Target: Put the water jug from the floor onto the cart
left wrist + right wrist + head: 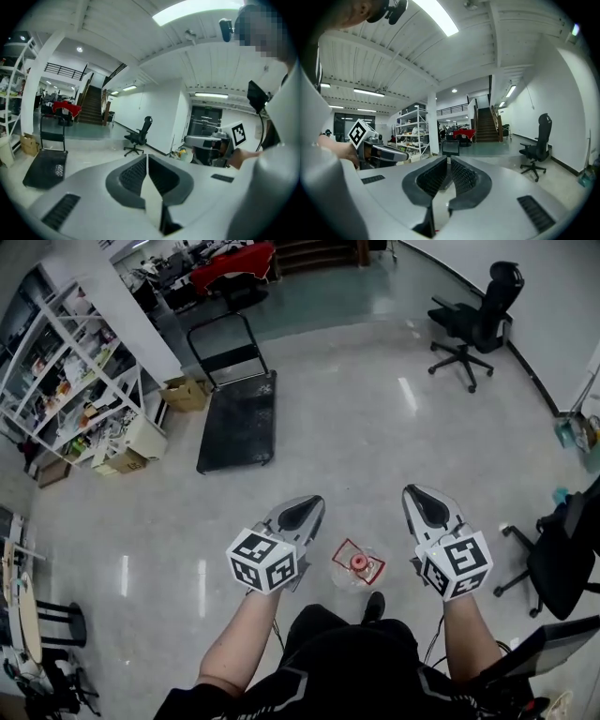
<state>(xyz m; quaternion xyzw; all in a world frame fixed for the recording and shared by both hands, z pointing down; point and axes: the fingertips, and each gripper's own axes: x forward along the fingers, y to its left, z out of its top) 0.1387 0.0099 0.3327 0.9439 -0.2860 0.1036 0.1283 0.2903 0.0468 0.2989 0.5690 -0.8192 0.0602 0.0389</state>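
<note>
Pale polished floor [375, 427] is stretching across a large workshop room, with shelves [66, 381] lining its left edge. The water jug [357, 568] is standing on that floor just ahead of the person's shoe [374, 606], seen from above between the two grippers and below them. The cart [239, 423], a flat dark platform with a handle at its far end, is waiting well apart from the jug, toward the shelves.

The left gripper [302, 513] and the right gripper [427, 503] are both pointing forward over the floor; each pair of jaws is pressed together with nothing between them, and neither is touching the jug.

The jug is looking like clear, smooth plastic with a red cap [358, 563]. How full it is cannot be told; if it is carrying water, it is probably going to feel heavy and slosh when tilted. Its rounded walls are likely giving under pressure and slipping against the jaws, so the stiff neck under the cap seems the safer hold, with the second gripper steadying the side. Whether it has a handle cannot be told.
</note>
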